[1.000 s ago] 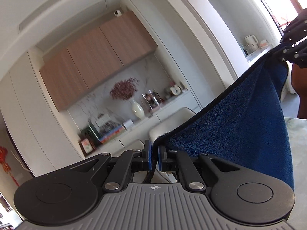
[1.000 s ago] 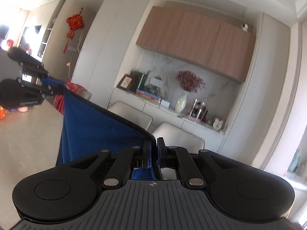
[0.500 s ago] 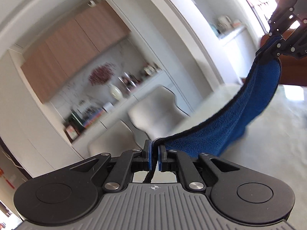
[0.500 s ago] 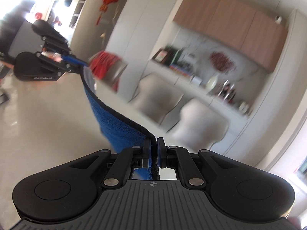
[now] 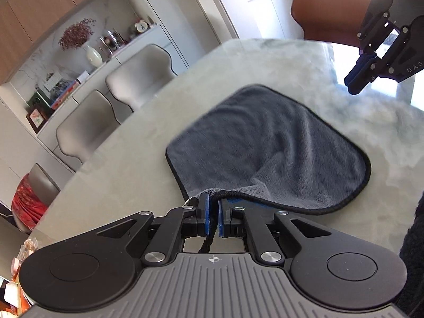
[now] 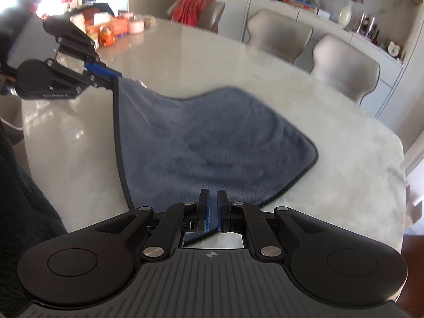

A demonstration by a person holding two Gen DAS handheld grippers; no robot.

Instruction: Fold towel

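A grey-blue towel (image 5: 267, 148) with a dark hem lies spread on the pale marble table (image 5: 127, 164). My left gripper (image 5: 213, 206) is shut on the towel's near corner and holds it a little above the table; it also shows in the right wrist view (image 6: 111, 75) with the towel edge hanging from it. My right gripper (image 6: 212, 198) has its jaws slightly apart and empty above the towel (image 6: 212, 143). In the left wrist view the right gripper (image 5: 356, 83) hovers clear of the towel at the upper right.
Beige chairs (image 5: 137, 76) stand along the table's far side, and a brown chair (image 5: 328, 13) at its end. Jars and boxes (image 6: 111, 29) sit at the far end of the table. A sideboard with a vase (image 6: 345, 16) lines the wall.
Both grippers came down from holding the towel stretched in the air. The towel now lies on the table. My right gripper has let go of its corner; my left still grips.
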